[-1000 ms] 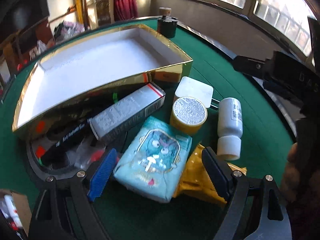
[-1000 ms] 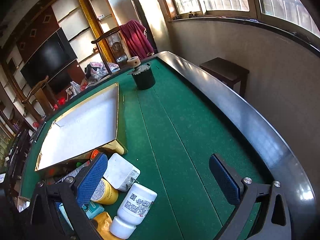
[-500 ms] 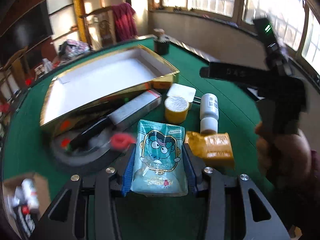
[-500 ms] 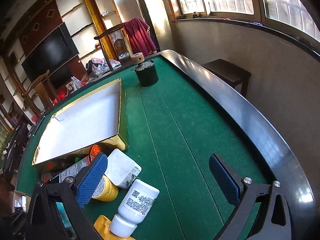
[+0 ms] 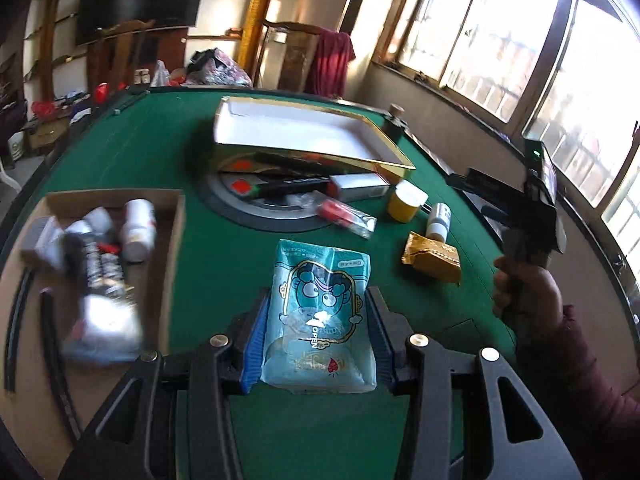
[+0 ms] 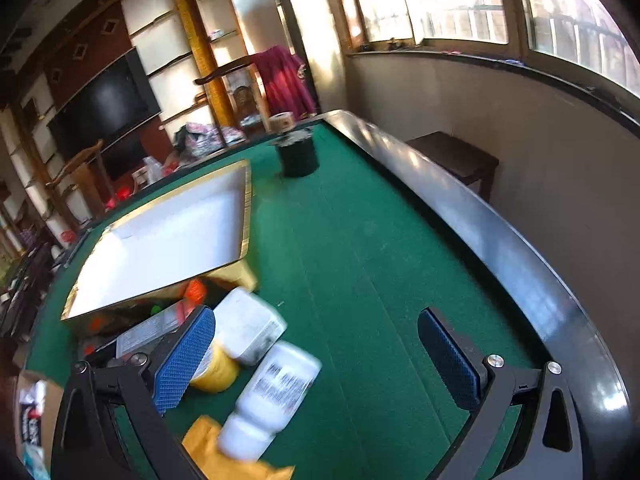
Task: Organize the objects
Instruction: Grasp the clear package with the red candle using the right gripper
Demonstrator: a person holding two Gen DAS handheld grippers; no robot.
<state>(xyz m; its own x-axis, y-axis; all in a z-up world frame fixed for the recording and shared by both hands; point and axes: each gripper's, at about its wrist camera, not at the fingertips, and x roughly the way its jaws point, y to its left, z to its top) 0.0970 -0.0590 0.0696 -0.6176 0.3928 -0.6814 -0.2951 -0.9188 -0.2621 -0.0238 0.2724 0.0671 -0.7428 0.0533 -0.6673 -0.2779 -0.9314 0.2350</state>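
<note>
left gripper [image 5: 318,332] clamped on teal cartoon-printed snack pouch [image 5: 320,316], lifted above green felt table [image 5: 224,264]. right gripper [image 6: 316,360] jaws apart, holding nothing. sunlit windows [image 5: 500,48] behind.

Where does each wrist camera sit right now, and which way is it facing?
Left wrist: on the left gripper, angled down across the green table; its pads grip the teal packet; the person's right hand shows.
Right wrist: on the right gripper, jaws open, facing the table's far edge and windows; no hand shows.
Shared: gold-rimmed box, yellow jar, white bottle.
</note>
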